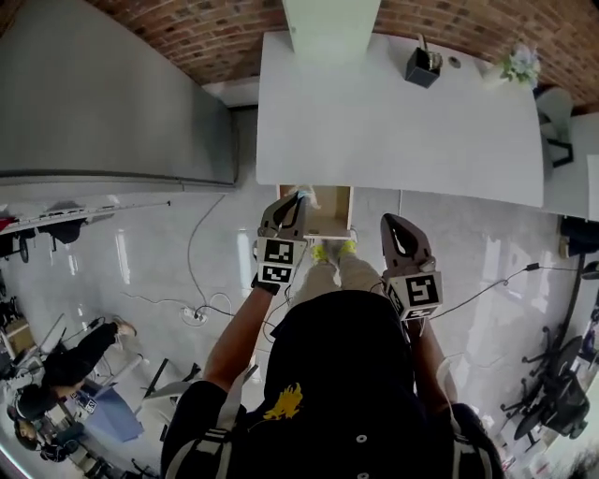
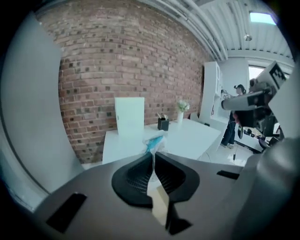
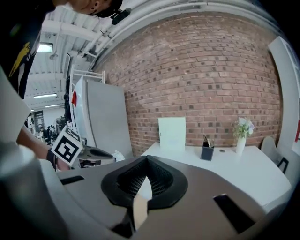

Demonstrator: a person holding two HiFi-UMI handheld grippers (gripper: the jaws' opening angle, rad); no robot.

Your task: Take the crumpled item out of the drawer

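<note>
Tightly pinched, crumpled item (image 2: pixel 155 141), left gripper (image 2: pixel 153 154) tips

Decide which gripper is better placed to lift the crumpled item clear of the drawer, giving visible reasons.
Left. The left gripper has its jaws shut on the crumpled item, over the open drawer. The right gripper has its jaws together with nothing between them, off to the drawer's side.

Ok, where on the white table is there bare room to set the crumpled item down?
The table is bare across its middle and front edge, from above the open drawer to the right end. Only the back edge is crowded: upright white panel, pen holder, flower vase.
</note>
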